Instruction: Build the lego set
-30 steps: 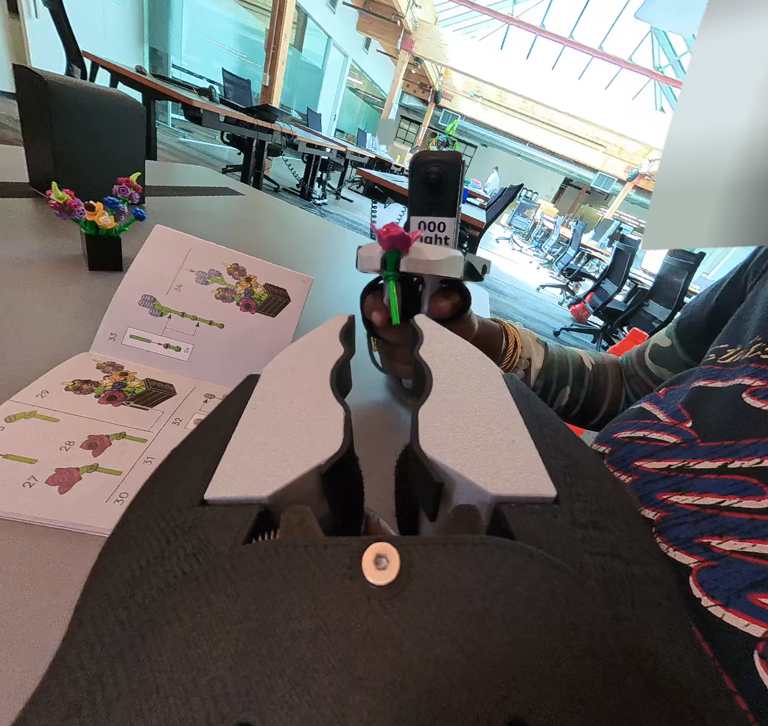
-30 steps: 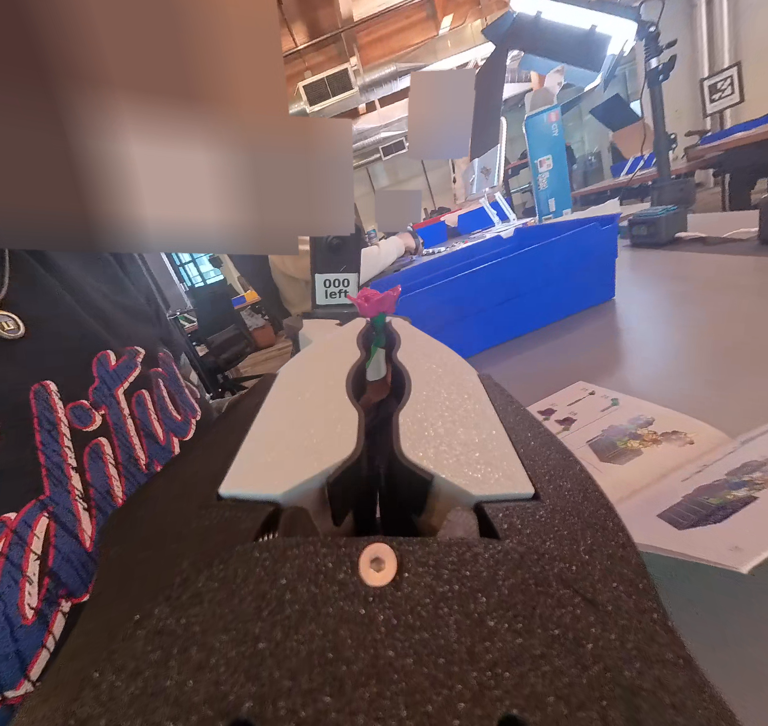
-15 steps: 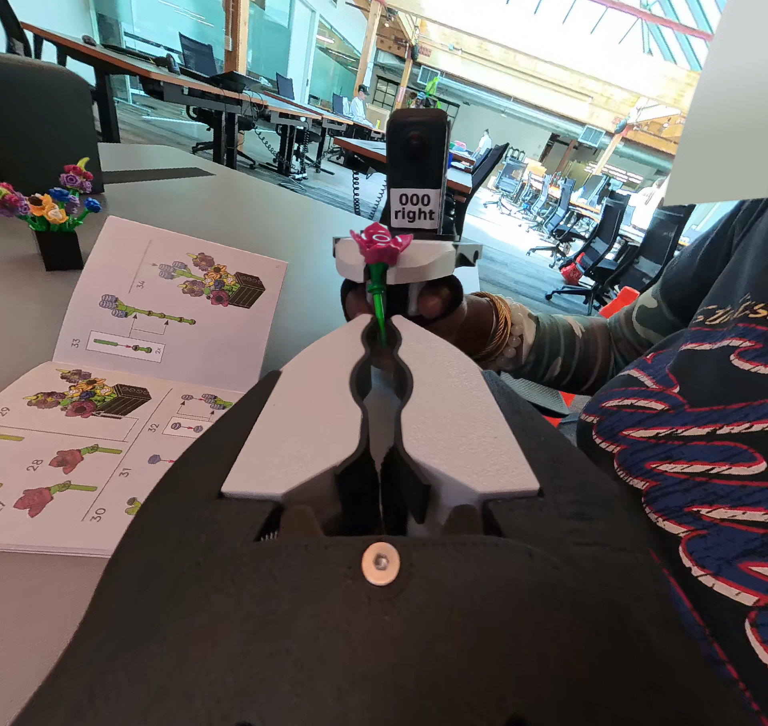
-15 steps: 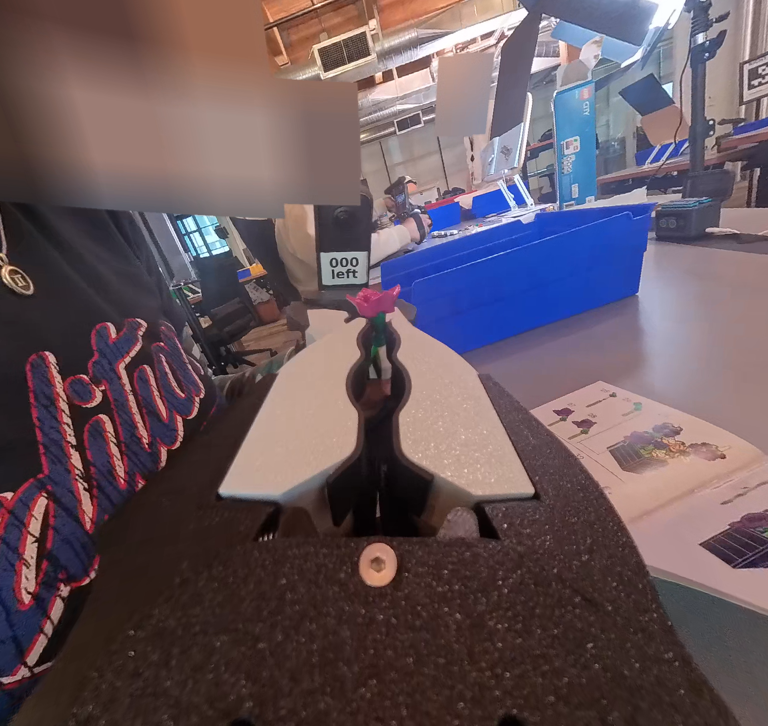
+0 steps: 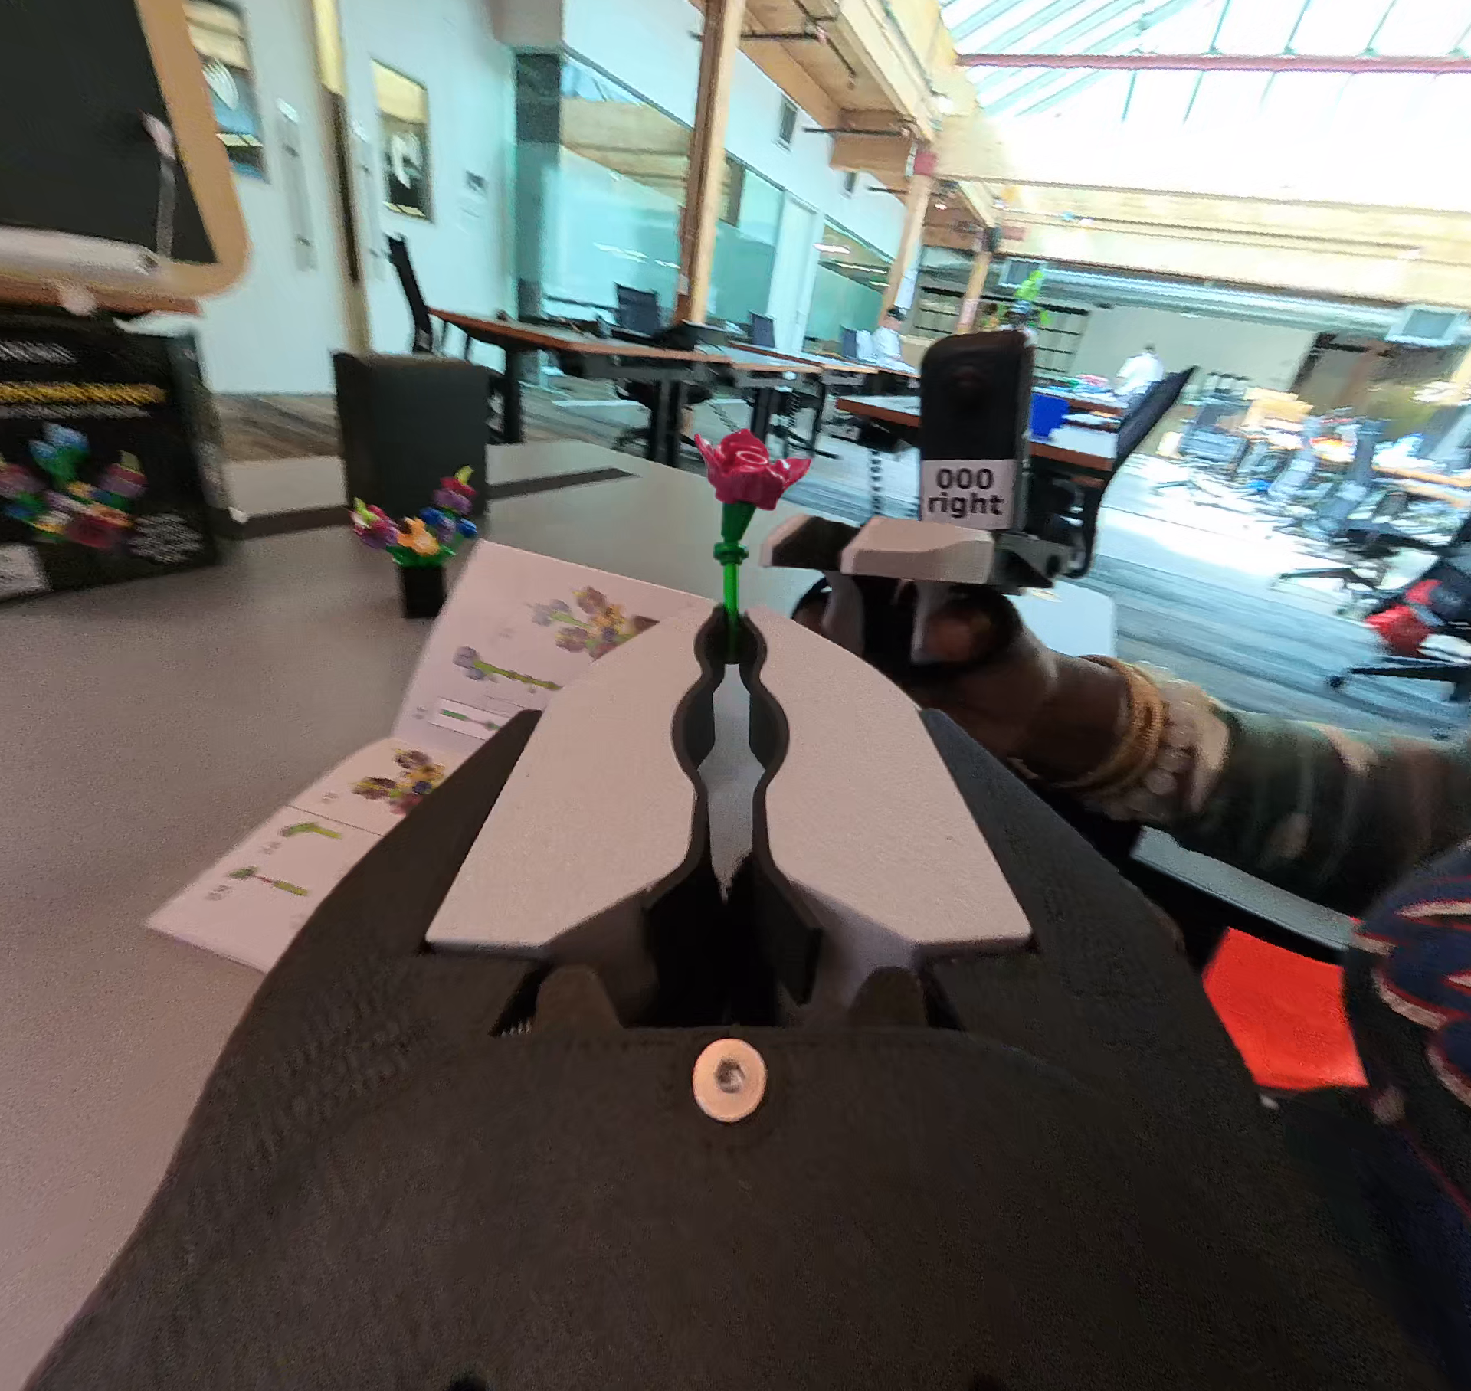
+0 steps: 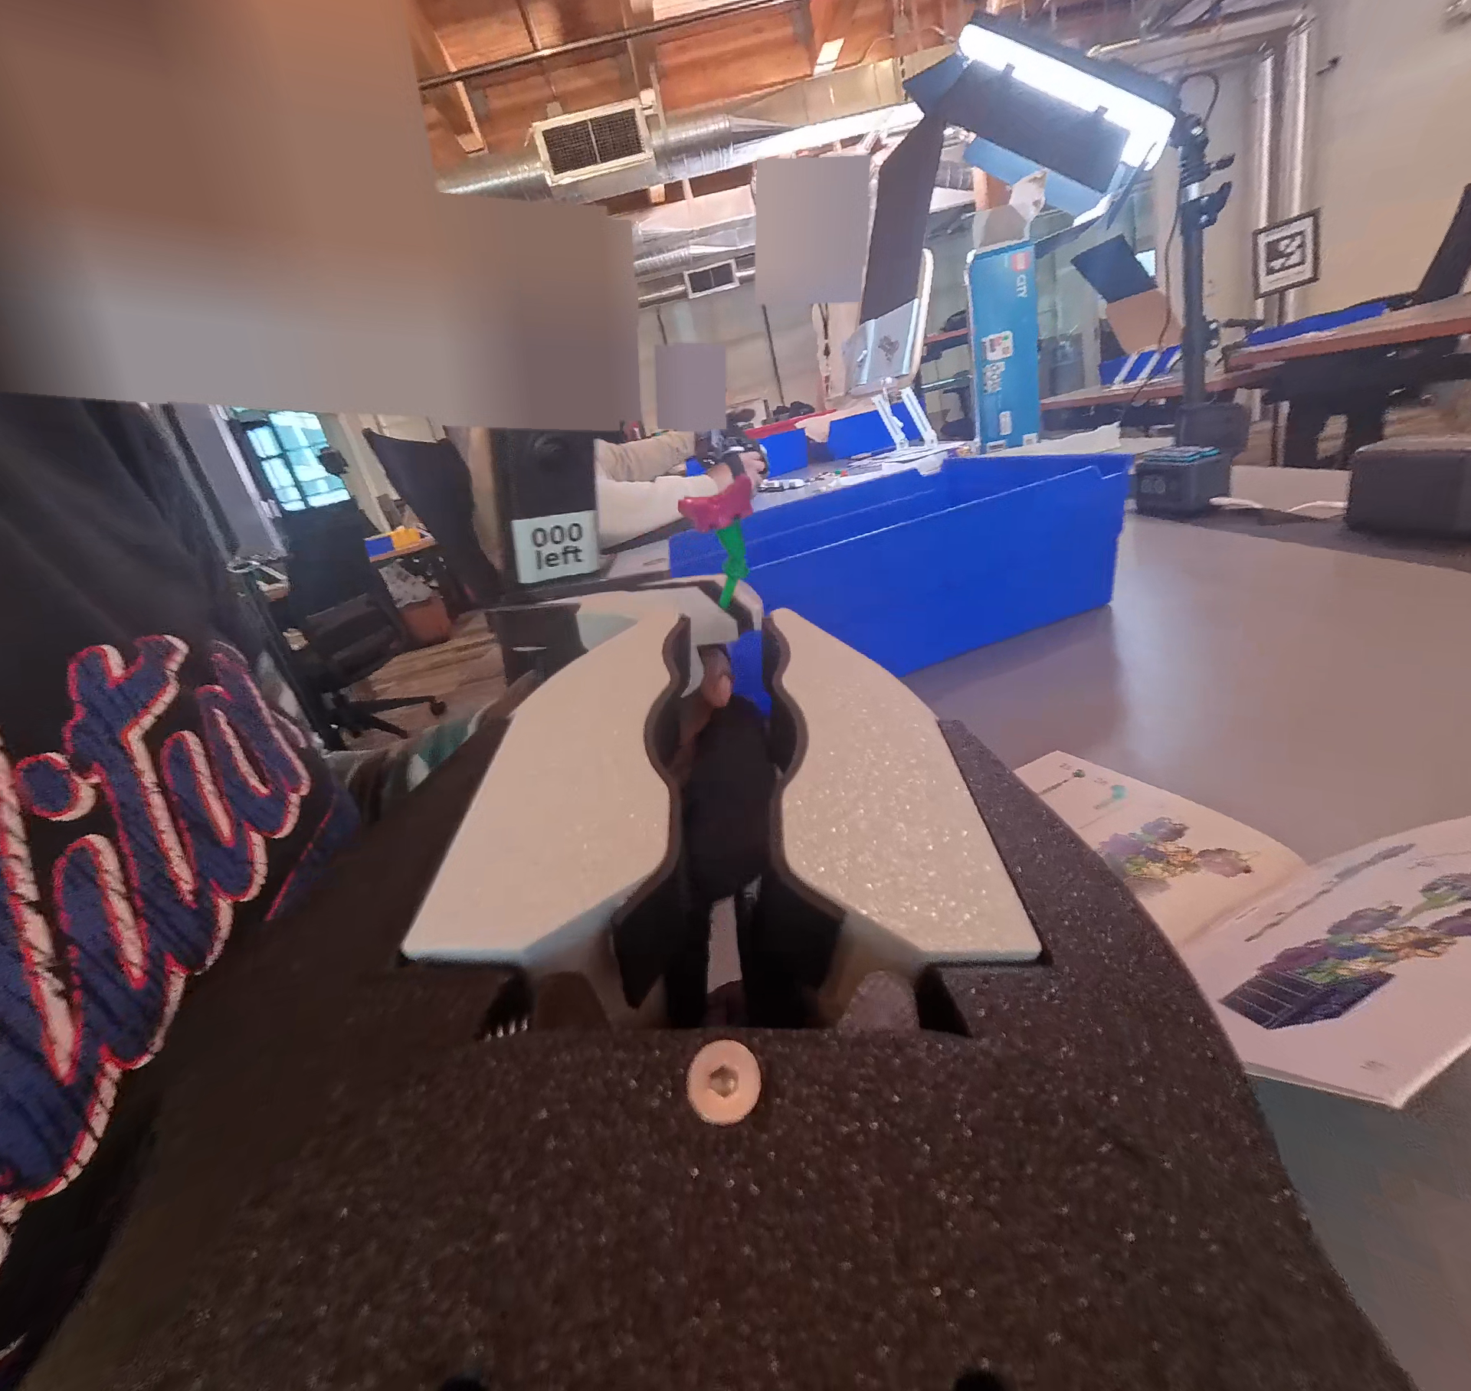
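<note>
The left tongs (image 5: 728,625) pinch the green stem of the pink lego flower (image 5: 748,471) at their very tips, so the bloom stands upright and clear above them, free to be pushed into the build. The right tongs (image 6: 724,625) stand narrowly apart and hold nothing, just beside the stem. The bouquet (image 5: 416,533) in its black pot waits on the grey surface (image 5: 159,684), well apart, behind the open instruction booklet (image 5: 509,660), which lies where its pictured steps can be checked.
</note>
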Action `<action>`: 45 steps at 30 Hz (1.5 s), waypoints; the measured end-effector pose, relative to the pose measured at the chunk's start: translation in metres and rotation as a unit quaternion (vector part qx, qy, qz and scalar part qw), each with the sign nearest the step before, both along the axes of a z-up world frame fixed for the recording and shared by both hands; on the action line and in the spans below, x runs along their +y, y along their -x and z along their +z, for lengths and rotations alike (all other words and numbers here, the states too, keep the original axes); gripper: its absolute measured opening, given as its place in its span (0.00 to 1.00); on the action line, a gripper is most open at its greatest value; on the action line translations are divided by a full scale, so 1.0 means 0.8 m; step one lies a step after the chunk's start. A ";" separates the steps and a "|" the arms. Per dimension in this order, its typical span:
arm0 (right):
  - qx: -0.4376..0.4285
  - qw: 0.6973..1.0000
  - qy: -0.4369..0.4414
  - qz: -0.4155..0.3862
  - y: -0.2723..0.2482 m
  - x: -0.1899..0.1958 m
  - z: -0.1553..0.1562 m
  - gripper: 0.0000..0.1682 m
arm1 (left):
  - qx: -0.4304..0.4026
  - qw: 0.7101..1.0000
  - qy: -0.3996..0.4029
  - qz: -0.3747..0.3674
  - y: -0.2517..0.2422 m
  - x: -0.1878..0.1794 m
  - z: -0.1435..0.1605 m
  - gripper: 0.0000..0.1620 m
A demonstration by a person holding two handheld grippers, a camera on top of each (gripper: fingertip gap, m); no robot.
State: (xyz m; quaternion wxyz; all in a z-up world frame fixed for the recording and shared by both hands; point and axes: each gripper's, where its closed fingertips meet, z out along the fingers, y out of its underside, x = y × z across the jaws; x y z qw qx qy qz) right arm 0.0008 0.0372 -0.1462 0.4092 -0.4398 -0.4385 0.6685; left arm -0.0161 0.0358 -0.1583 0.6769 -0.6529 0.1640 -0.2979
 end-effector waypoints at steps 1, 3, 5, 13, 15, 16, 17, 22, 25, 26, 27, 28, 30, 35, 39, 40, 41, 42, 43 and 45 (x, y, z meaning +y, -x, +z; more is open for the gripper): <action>-0.003 1.000 -0.009 -0.012 0.000 0.002 0.001 0.11 | 0.011 1.000 -0.012 0.018 0.003 0.002 0.003 0.02; -0.010 0.999 -0.025 -0.032 0.002 0.005 0.003 0.16 | 0.037 0.997 -0.026 0.054 0.011 0.008 0.006 0.02; -0.021 0.998 -0.036 -0.047 0.005 0.006 0.009 0.20 | 0.063 0.994 -0.039 0.084 0.018 0.015 0.007 0.02; -0.166 0.970 -0.147 -0.103 0.006 0.020 0.021 0.24 | 0.177 0.972 -0.057 0.141 0.025 0.026 -0.012 0.02; -0.198 0.957 -0.179 -0.111 0.006 0.020 0.018 0.23 | 0.205 0.966 -0.063 0.146 0.022 0.027 -0.016 0.02; -0.209 0.953 -0.190 -0.113 0.007 0.019 0.016 0.23 | 0.215 0.963 -0.067 0.148 0.021 0.026 -0.017 0.02; -0.217 0.949 -0.197 -0.112 0.009 0.018 0.014 0.23 | 0.223 0.961 -0.071 0.149 0.019 0.026 -0.018 0.02; -0.249 0.941 -0.205 -0.102 0.020 0.013 0.003 0.21 | 0.272 0.944 -0.085 0.166 0.017 0.026 -0.021 0.02; -0.269 0.929 -0.228 -0.116 0.025 0.012 -0.003 0.21 | 0.296 0.934 -0.093 0.178 0.017 0.027 -0.022 0.02; -0.273 0.925 -0.235 -0.122 0.026 0.013 -0.005 0.20 | 0.303 0.931 -0.095 0.181 0.017 0.027 -0.023 0.02; -0.276 0.920 -0.245 -0.128 0.027 0.013 -0.006 0.16 | 0.309 0.928 -0.096 0.184 0.016 0.028 -0.023 0.02; -0.278 0.916 -0.257 -0.137 0.027 0.014 -0.006 0.15 | 0.312 0.927 -0.097 0.185 0.016 0.028 -0.024 0.02; -0.278 0.911 -0.272 -0.141 0.027 0.012 -0.006 0.15 | 0.305 0.930 -0.095 0.181 0.016 0.028 -0.024 0.02; -0.256 0.901 -0.303 -0.175 0.015 0.030 0.017 0.15 | 0.262 0.944 -0.100 0.175 0.018 0.027 -0.017 0.18; -0.233 0.881 -0.329 -0.249 -0.012 0.081 0.053 0.15 | 0.189 0.958 -0.113 0.184 0.033 0.022 -0.001 0.29; -0.233 0.871 -0.339 -0.268 -0.018 0.093 0.058 0.15 | 0.172 0.960 -0.113 0.189 0.038 0.021 0.002 0.30; -0.235 0.862 -0.349 -0.282 -0.023 0.103 0.060 0.15 | 0.157 0.962 -0.111 0.194 0.043 0.021 0.004 0.31; -0.241 0.853 -0.359 -0.293 -0.026 0.112 0.060 0.15 | 0.144 0.964 -0.107 0.196 0.047 0.021 0.005 0.33; -0.248 0.844 -0.368 -0.301 -0.029 0.120 0.059 0.15 | 0.134 0.965 -0.103 0.198 0.050 0.022 0.006 0.33; -0.256 0.831 -0.384 -0.310 -0.030 0.131 0.055 0.15 | 0.123 0.967 -0.097 0.200 0.054 0.023 0.005 0.34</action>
